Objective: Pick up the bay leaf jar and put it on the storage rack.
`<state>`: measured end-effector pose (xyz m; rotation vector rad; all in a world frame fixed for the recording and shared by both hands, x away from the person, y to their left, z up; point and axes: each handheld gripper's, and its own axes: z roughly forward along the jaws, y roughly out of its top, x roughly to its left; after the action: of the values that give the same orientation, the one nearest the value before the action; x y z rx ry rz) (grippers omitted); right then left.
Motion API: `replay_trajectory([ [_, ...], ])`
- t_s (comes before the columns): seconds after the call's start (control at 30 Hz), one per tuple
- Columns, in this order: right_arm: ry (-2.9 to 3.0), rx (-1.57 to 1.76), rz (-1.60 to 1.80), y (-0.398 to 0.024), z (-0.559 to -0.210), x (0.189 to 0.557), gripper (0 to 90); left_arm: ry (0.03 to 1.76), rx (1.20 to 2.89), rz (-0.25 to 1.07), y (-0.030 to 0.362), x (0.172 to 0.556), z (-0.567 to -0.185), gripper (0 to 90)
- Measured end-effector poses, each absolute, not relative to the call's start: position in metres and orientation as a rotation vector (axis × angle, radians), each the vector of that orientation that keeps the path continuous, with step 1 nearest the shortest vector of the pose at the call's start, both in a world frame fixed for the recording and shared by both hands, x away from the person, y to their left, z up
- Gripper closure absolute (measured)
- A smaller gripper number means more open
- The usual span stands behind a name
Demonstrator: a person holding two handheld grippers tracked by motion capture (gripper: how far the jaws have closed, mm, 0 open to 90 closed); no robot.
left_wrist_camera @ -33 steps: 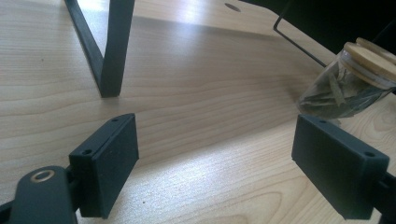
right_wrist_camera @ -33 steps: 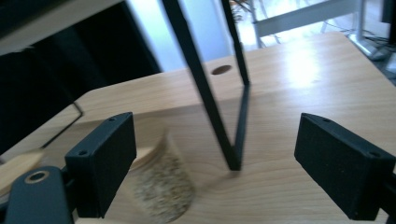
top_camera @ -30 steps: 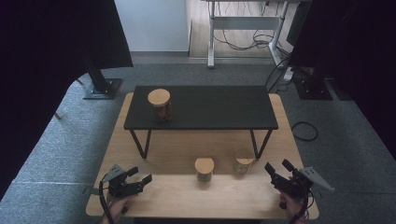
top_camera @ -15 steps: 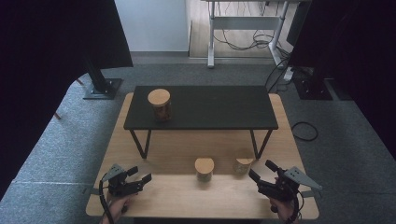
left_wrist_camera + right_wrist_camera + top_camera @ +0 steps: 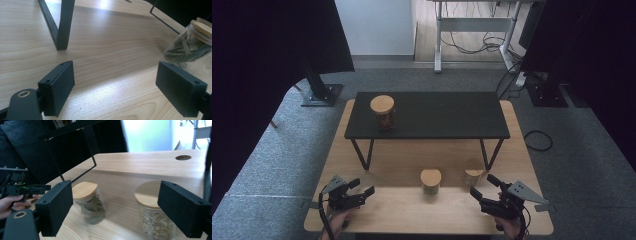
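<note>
The wooden tabletop (image 5: pixel 392 165) carries everything, and the black shelf (image 5: pixel 427 116) standing on its far half serves as the landmark here. The shelf is a dark slab on thin black legs; one of those legs (image 5: pixel 62 25) rises just ahead of the left gripper in the left gripper view.

On top of the shelf, toward its left end, stands a jar (image 5: pixel 383 112) with a wooden lid, upright.

In front of the shelf, on the bare wood, stand two more lidded jars. The leaf jar (image 5: pixel 430 181) sits in front of the shelf's middle; the right gripper view shows dried leaves behind its glass (image 5: pixel 88 203). The grain jar (image 5: pixel 473 175) stands just in front of the shelf's right front leg, holding pale grains (image 5: pixel 153 216). The two are near each other but apart, both upright.

The right gripper (image 5: pixel 486 189) hovers in front of the shelf's right end, at the near edge of the tabletop, pointing at the two jars. Its jaws are spread wide with nothing between the pads; in its own view the leaf jar and grain jar both stand beyond the jaws, untouched.

The left gripper (image 5: pixel 361 188) is held in front of the shelf's left end, also by the near edge. Its jaws are spread too, with only bare wood between them, and the leaf jar (image 5: pixel 188 46) shows off to one side in its view, well clear of the pads.
</note>
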<state>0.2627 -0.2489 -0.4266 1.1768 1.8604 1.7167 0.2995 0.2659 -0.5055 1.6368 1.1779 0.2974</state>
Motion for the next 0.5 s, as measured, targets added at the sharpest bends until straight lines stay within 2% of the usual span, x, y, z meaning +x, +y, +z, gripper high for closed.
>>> replay_trajectory([
  [0.5,2.01,1.073,1.711,-0.221,-0.429,0.26,11.8,1.16,1.671,0.309,0.263,0.3,-0.505,14.7],
])
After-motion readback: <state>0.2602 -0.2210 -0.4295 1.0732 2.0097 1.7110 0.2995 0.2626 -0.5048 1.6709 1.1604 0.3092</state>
